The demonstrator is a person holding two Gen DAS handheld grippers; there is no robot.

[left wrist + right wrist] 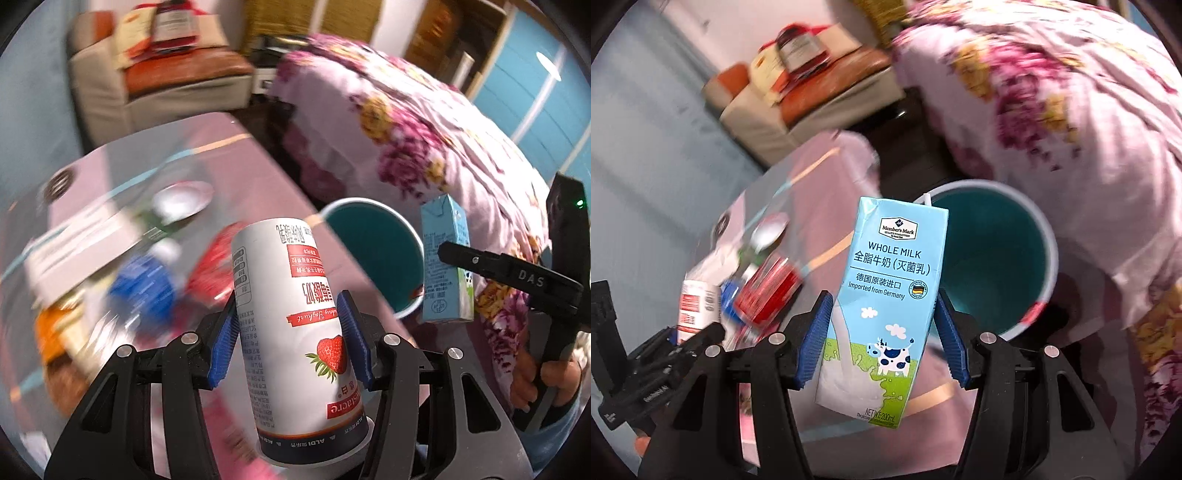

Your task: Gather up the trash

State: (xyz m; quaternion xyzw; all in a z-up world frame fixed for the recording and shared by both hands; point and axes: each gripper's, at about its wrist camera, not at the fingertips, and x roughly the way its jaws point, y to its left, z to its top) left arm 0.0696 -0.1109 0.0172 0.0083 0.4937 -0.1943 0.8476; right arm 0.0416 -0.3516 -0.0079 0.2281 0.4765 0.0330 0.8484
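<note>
My left gripper (291,332) is shut on a white strawberry yoghurt bottle (295,332), held upside down above the pink table. My right gripper (882,332) is shut on a light blue whole milk carton (886,306), held upright near the rim of a round bin with a teal inside (997,258). In the left wrist view the bin (373,251) is just right of the bottle, and the milk carton (447,262) hangs beside it in the right gripper's black fingers (491,269). The yoghurt bottle also shows at the left of the right wrist view (696,306).
The pink table (236,173) holds blurred items: a red packet (212,266), a blue object (144,284), a white plate (183,199), a white box (77,251). A floral quilt covers the bed (424,129) on the right. A beige and orange stool (159,74) stands behind.
</note>
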